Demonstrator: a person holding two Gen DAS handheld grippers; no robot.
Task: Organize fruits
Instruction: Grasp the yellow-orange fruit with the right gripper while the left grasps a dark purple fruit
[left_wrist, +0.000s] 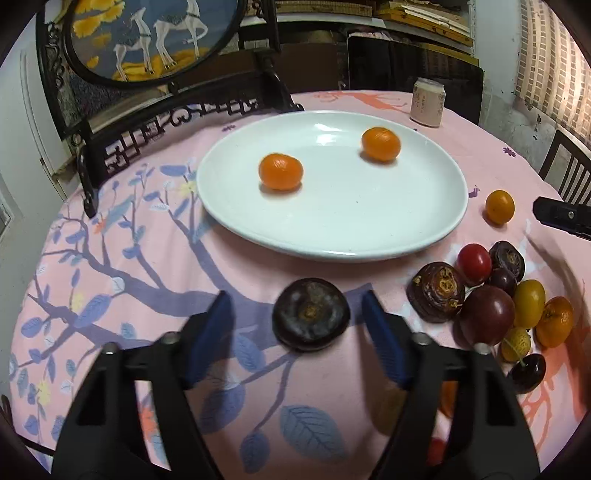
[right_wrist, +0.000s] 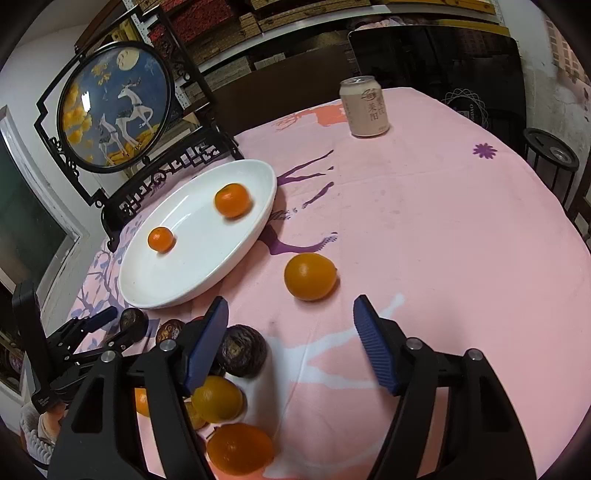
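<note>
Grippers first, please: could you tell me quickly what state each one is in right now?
Left gripper: open, a dark round fruit between its fingers, pads not touching it.
Right gripper: open, holding nothing; an orange fruit lies ahead.

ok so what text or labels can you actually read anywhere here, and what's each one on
"美阳", partly legible: the two large characters printed down the can; my reading is uncertain.
A round emblem with a character above them on the can: too small to read.
Small print on the can in the left wrist view: blurred, unreadable.
Ring of pale lettering around the pattern on the dark chair back: too small to read.
Nothing written on the plate or tablecloth.
</note>
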